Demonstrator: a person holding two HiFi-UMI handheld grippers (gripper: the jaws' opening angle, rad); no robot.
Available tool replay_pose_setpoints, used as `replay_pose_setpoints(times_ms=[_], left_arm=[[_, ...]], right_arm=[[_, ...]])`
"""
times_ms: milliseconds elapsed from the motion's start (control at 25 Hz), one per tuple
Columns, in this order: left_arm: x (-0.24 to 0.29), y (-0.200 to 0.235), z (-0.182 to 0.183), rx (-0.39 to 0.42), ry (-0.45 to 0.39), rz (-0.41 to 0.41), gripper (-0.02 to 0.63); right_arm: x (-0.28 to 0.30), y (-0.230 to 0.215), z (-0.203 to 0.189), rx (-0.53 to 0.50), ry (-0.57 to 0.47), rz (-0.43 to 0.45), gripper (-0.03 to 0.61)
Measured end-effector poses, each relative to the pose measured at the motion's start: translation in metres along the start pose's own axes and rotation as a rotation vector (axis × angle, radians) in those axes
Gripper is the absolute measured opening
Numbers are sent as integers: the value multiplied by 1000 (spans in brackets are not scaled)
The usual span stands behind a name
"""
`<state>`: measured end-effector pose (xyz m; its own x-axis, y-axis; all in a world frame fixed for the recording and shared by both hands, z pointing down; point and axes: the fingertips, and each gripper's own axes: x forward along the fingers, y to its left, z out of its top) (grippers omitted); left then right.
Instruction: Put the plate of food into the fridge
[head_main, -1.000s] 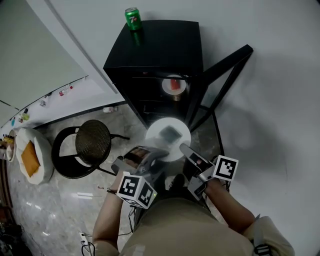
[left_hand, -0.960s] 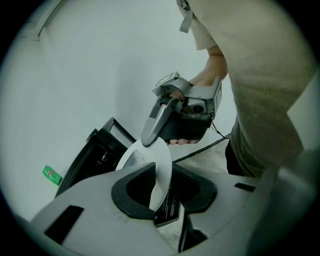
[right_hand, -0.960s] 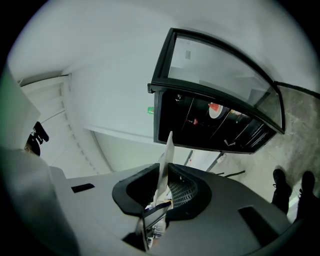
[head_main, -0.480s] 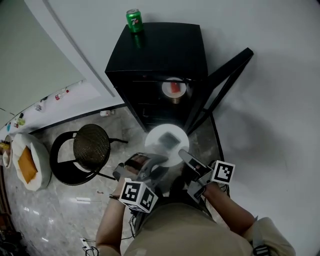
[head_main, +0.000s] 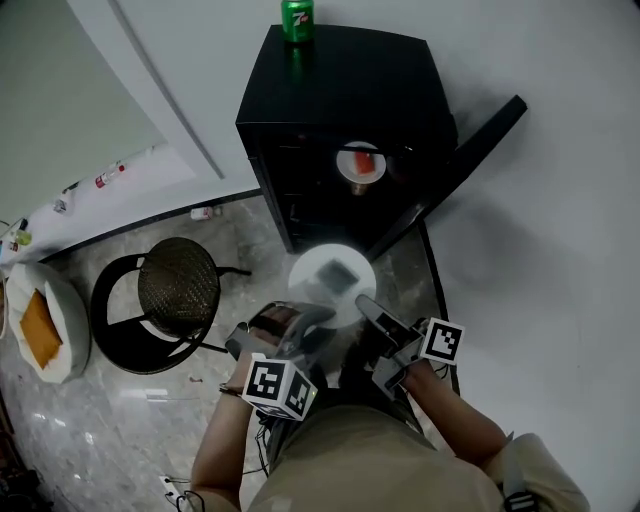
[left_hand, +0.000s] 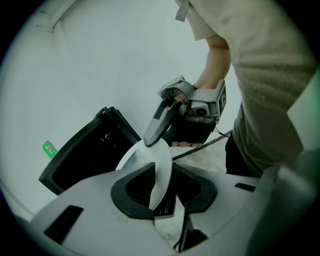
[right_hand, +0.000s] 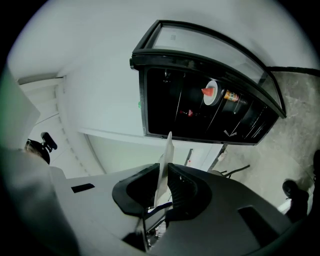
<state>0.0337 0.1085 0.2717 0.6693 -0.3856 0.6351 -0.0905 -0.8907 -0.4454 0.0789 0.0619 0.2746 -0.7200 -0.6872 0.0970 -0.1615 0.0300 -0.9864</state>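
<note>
A white plate with a grey piece of food hangs level just in front of the open black fridge. My left gripper is shut on the plate's near left rim. My right gripper is shut on its near right rim. The fridge door stands swung out to the right. On a shelf inside sits another plate with red food, which also shows in the right gripper view.
A green can stands on top of the fridge. A black round chair is on the marble floor to the left, and a white cushion with an orange item lies further left. A white wall runs along the right.
Both grippers have carried the plate a little forward and lower towards the fridge's open front. Both grips are the same.
</note>
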Motion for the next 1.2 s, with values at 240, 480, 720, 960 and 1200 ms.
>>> replay_pose_setpoints(times_ms=[240,480,720,960,1200], left_arm=[[-11,0,-29,-18,-20,-4,92],[-19,1,-51,-28,-42,3,95],[-17,-4,-68,-29,-55,-15,95],[2,-9,-83,-34,-60,-32,95],[28,-8,-94,-47,-46,-26,95]], right_arm=[[22,-9,-20,18,-18,-21,57],[39,-15,-33,45,-35,-39,52],[47,-28,-43,68,-54,-59,52],[51,-52,-40,74,-79,-66,52],[55,-76,-26,78,-87,-65,52]])
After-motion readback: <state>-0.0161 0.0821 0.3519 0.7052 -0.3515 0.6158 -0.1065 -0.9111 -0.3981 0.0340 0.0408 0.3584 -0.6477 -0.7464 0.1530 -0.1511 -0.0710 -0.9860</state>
